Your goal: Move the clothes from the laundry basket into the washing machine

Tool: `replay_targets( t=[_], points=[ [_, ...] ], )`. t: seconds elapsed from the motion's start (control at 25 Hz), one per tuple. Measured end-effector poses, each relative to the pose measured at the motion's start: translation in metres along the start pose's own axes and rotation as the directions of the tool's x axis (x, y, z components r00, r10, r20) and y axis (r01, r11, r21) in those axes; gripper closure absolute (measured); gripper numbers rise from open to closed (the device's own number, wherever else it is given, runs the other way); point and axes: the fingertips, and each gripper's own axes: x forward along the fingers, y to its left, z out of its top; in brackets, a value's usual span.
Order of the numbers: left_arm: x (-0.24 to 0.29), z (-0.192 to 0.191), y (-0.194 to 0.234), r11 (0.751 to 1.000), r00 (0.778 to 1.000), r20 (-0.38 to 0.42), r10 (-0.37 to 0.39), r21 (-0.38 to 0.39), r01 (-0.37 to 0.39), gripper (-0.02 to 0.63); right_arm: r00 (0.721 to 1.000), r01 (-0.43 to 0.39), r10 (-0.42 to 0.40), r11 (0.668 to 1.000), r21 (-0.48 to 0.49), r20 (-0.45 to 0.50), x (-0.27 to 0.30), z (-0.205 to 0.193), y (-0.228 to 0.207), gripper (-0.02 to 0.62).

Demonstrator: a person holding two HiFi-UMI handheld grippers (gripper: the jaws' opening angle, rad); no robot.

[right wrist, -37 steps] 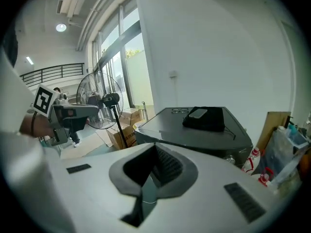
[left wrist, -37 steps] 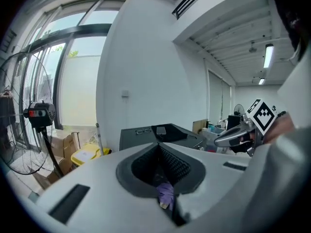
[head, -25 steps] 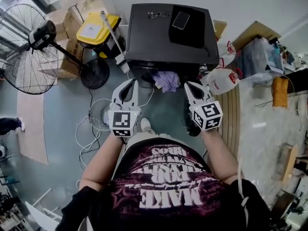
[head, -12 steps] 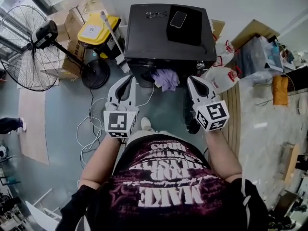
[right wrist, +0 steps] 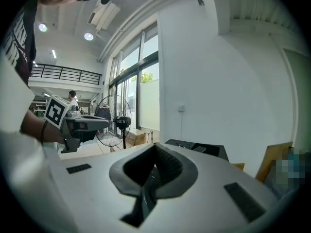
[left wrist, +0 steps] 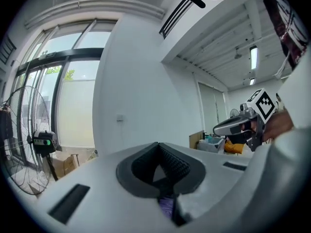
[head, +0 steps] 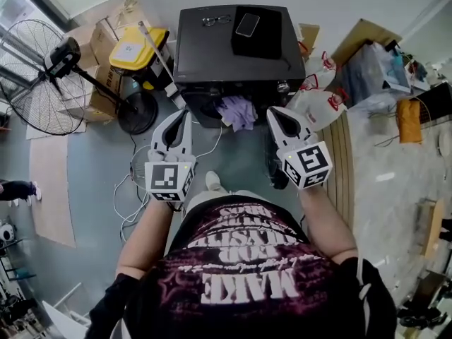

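Note:
A black washing machine (head: 212,55) stands at the top centre of the head view. A purple garment (head: 237,111) hangs out of its front opening. My left gripper (head: 182,114) is shut and empty, held in the air just left of that cloth. My right gripper (head: 272,112) is also shut and empty, just right of the cloth. In the left gripper view the left gripper (left wrist: 158,145) has its jaws together, with a sliver of purple cloth (left wrist: 166,207) showing below them. The right gripper (right wrist: 155,147) points over the washer's top (right wrist: 201,148). No laundry basket is in view.
A standing fan (head: 44,76) and a yellow box (head: 134,48) are to the left, with cardboard boxes behind. Cables (head: 134,189) lie on the floor. White bags (head: 319,106) sit right of the washer. A phone (head: 246,25) and glasses (head: 214,21) lie on the washer's top.
Both grippers have risen toward the camera and stayed shut. The purple garment still hangs from the washer's opening.

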Motion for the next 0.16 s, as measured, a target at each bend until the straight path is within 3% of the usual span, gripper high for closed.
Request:
replay_targets(
  t=[0.16],
  points=[
    [-0.007,-0.003,-0.019,1.000,1.000,-0.019,-0.014,-0.020,0.014,0.601,1.000,0.000,0.000,1.000,-0.004,0.004,-0.019,-0.001,0.002,0.592]
  ],
)
